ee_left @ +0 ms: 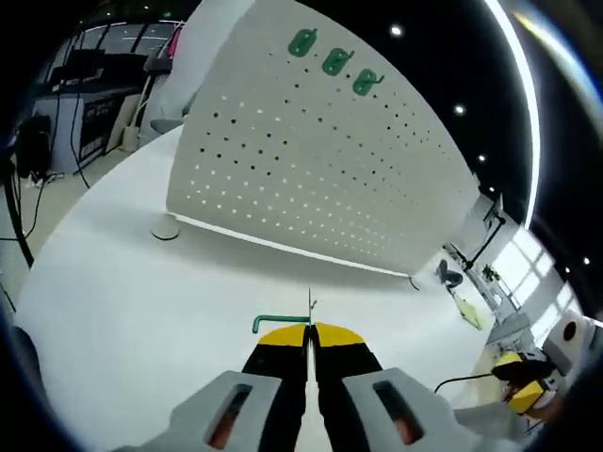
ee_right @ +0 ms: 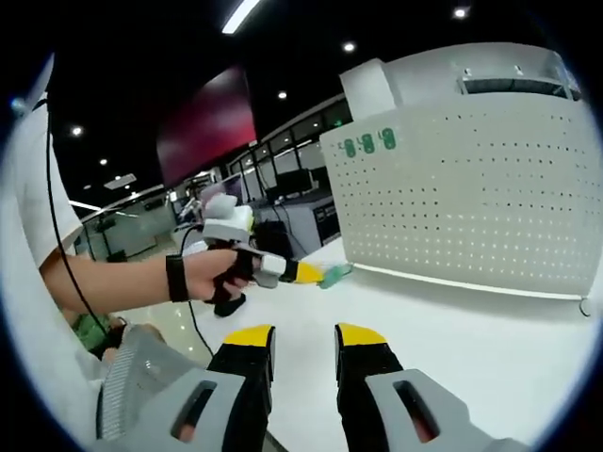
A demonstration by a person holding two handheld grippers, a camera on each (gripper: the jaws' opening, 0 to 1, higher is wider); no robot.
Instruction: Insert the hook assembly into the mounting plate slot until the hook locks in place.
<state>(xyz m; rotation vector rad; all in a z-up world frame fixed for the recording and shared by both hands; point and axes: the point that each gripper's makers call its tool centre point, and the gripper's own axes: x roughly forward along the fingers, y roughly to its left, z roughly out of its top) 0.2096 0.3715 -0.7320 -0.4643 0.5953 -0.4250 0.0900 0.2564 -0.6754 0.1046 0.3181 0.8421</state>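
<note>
Pinching a green hook (ee_left: 281,322), left gripper (ee_left: 309,341) fingers closed; right gripper (ee_right: 303,341) gapes empty.

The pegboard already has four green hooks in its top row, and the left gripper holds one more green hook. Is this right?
Not quite. The white pegboard carries three green hooks in its top row, not four; the left gripper view shows them clearly, and the right gripper view agrees. The rest holds: the left gripper is shut on one more green hook.
</note>
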